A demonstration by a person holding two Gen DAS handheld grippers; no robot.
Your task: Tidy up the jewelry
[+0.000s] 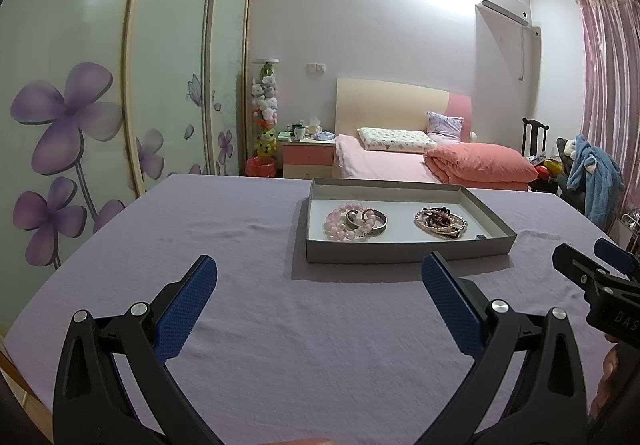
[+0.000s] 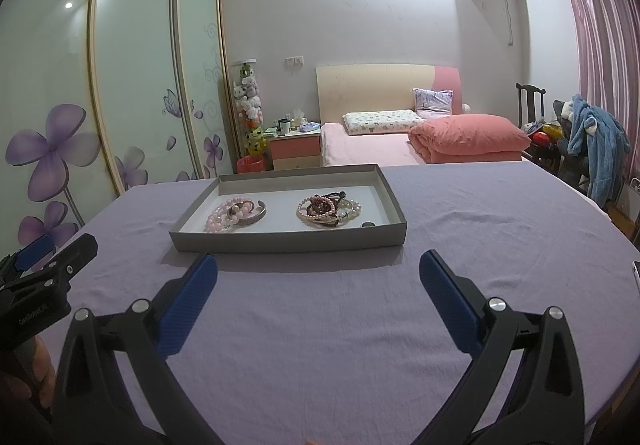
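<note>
My left gripper (image 1: 319, 277) and right gripper (image 2: 318, 273) held low over the lilac cloth (image 1: 240, 325), jaws spread wide and empty, grey tray (image 2: 280, 243) ahead holding two bracelet heaps (image 2: 236, 213), tangled strands indistinct, small dark item (image 2: 367, 224) unclear.

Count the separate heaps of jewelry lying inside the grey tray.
2. A left heap with pink beads and a metal bangle, and a right heap of pearl and dark bracelets. A small dark item sits apart.

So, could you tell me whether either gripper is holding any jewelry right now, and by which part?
Nothing is held: the left gripper and right gripper are both open above the cloth, short of the tray.
</note>
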